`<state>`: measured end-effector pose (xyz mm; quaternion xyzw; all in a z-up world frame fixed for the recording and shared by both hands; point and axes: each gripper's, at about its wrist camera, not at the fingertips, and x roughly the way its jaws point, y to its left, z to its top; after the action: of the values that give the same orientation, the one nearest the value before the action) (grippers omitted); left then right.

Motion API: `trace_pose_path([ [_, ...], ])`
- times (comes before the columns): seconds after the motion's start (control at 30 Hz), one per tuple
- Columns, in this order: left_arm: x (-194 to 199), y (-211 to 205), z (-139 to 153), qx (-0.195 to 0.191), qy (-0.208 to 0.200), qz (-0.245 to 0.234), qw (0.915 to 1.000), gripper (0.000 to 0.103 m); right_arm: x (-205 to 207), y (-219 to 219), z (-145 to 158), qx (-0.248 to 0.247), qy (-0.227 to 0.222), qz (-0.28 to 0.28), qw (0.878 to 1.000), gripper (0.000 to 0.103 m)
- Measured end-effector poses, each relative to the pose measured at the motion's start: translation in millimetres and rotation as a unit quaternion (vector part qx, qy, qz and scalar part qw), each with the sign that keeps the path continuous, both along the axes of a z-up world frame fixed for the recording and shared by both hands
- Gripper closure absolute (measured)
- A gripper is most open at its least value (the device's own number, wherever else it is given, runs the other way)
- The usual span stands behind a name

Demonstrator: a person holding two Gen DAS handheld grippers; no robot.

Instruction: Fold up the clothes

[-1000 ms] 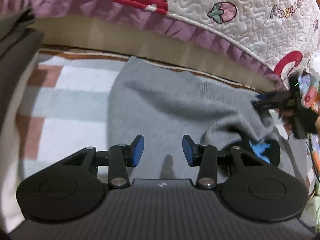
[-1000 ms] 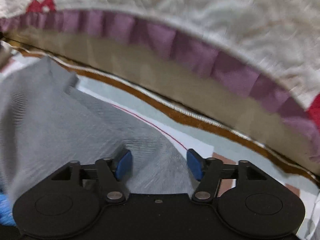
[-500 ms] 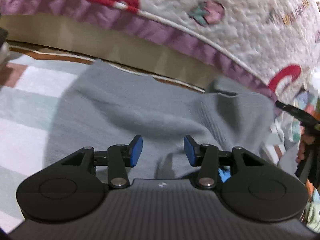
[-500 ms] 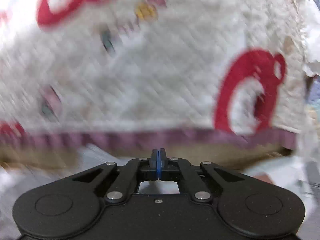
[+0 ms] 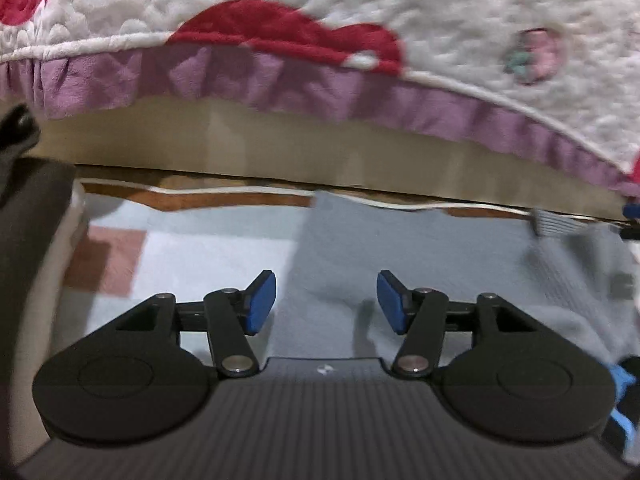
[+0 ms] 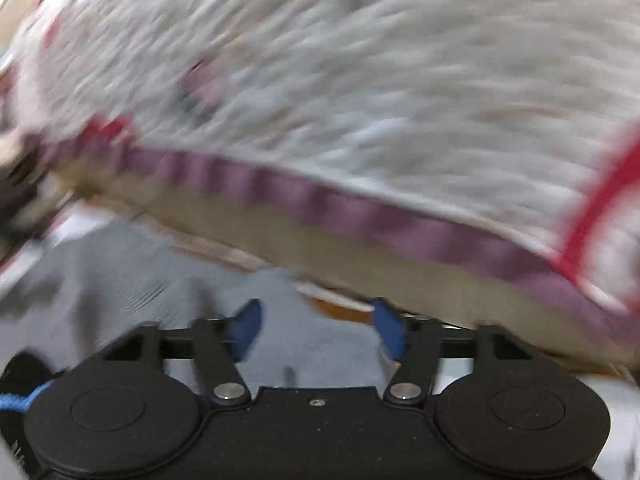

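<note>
A grey knit garment (image 5: pixel 420 248) lies flat on a checked blanket (image 5: pixel 192 256), stretching to the right edge of the left wrist view. My left gripper (image 5: pixel 326 302) is open and empty, low over the garment's left edge. In the blurred right wrist view the same grey garment (image 6: pixel 132 280) lies under and left of my right gripper (image 6: pixel 316 330), which is open and empty just above the cloth. A ribbed cuff or hem (image 5: pixel 560 222) shows at the garment's far right.
A white quilt with red shapes and a purple frill (image 5: pixel 320 80) hangs over a beige mattress side (image 5: pixel 320 152) just behind the garment. A dark cloth (image 5: pixel 28 208) lies at the left. A dark glove with blue trim (image 5: pixel 624 388) sits at the right edge.
My right gripper was shut half a second ago and now stands open low over the grey garment. My left gripper stayed open and shifted left; the raised fold of the garment now lies flat.
</note>
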<state>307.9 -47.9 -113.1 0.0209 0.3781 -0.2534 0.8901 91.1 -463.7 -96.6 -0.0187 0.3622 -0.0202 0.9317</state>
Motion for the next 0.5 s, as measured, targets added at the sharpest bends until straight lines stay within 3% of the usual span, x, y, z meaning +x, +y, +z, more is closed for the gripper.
trace_pose_path([
  [0.07,16,-2,-1,0.001,0.001,-0.012,0.9999,0.048,25,1,-17,-0.019,0.053,0.002,0.998,0.032],
  [0.13,25,2,-5,-0.039,-0.001,-0.011,0.9992,0.045,50,3,-34,-0.038,0.106,0.004,0.994,0.032],
  [0.2,30,1,-10,-0.053,0.007,-0.005,0.9986,0.038,59,2,-52,-0.052,0.127,-0.001,0.991,0.033],
  [0.23,32,-2,-14,-0.052,0.012,-0.007,0.9985,0.038,59,1,-58,-0.048,0.124,-0.004,0.991,0.035],
  [0.27,34,-7,-17,-0.049,0.017,-0.016,0.9985,0.037,56,0,-59,-0.033,0.112,-0.006,0.993,0.058],
  [0.3,36,-13,-21,-0.043,0.025,-0.028,0.9984,0.034,52,0,-59,-0.015,0.096,-0.008,0.995,0.099],
  [0.37,41,-26,-31,-0.016,0.048,-0.053,0.9973,0.023,43,6,-50,-0.008,0.054,-0.013,0.998,0.096],
  [0.5,32,-43,-35,0.033,0.004,-0.06,0.9976,0.02,25,20,-22,-0.031,-0.018,-0.033,0.999,0.097],
])
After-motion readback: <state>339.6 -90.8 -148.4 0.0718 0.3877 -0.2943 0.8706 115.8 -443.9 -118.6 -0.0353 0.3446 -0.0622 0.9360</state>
